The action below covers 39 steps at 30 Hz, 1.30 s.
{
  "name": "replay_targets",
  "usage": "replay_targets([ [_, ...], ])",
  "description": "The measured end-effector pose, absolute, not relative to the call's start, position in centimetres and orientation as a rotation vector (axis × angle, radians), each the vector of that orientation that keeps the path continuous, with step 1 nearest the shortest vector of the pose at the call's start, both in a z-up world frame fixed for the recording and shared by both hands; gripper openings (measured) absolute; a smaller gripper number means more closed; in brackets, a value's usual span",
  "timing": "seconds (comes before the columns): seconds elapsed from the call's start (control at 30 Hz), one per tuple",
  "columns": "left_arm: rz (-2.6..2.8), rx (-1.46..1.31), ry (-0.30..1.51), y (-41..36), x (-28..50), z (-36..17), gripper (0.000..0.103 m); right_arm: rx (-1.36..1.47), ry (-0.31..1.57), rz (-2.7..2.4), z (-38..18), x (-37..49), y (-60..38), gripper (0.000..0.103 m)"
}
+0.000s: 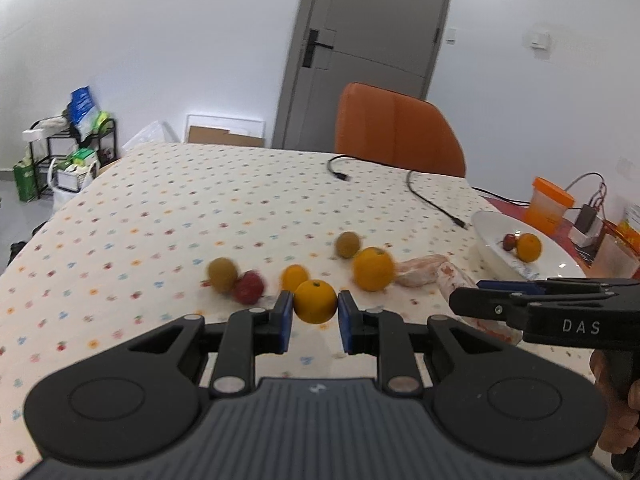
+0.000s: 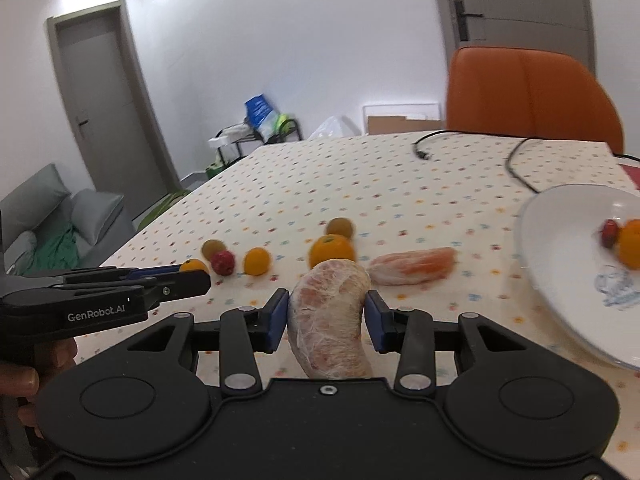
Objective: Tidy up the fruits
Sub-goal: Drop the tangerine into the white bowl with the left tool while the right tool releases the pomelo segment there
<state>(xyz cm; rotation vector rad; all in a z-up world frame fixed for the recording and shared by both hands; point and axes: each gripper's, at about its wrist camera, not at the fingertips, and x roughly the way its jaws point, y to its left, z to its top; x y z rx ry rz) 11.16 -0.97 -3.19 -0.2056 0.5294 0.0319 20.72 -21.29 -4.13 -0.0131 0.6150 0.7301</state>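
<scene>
Left gripper jaws nearly closed — clamped on a small orange. Right gripper jaws partly apart — pads gripping a peeled pomelo segment.

Home interior, dining/living area. A table covered with a flower-dotted cloth is seen mid-frame, an orange upholstered chair pushed to its far edge. Grey interior doors with lever handles are set in plain white walls. A grey sofa with cushions is visible at lower left of the right wrist view. A black rack stuffed with bags and household packaging stands at left in the left wrist view.
</scene>
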Motion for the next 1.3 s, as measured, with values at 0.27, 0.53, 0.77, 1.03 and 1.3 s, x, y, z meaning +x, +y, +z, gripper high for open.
replay_targets([
  [0.27,-0.033,-0.166,0.516,-3.8,12.4,-2.3,0.023,0.025,0.585,0.628,-3.6,21.4,-25.5,0.039],
  [0.53,-0.088,-0.127,0.514,-6.4,13.8,-1.8,0.023,0.062,0.552,0.537,-3.4,21.9,-29.3,0.039],
  [0.77,-0.122,-0.104,0.521,-8.2,14.8,-1.9,0.023,0.097,0.54,0.457,-3.6,22.8,-32.9,0.039],
  [1.03,-0.16,-0.068,0.526,-10.2,16.3,-1.8,0.023,0.125,0.537,0.373,-4.2,23.8,-35.9,0.039],
  [1.3,-0.204,-0.031,0.523,-12.7,18.1,-1.4,0.023,0.133,0.527,0.325,-4.6,24.2,-37.6,0.039],
])
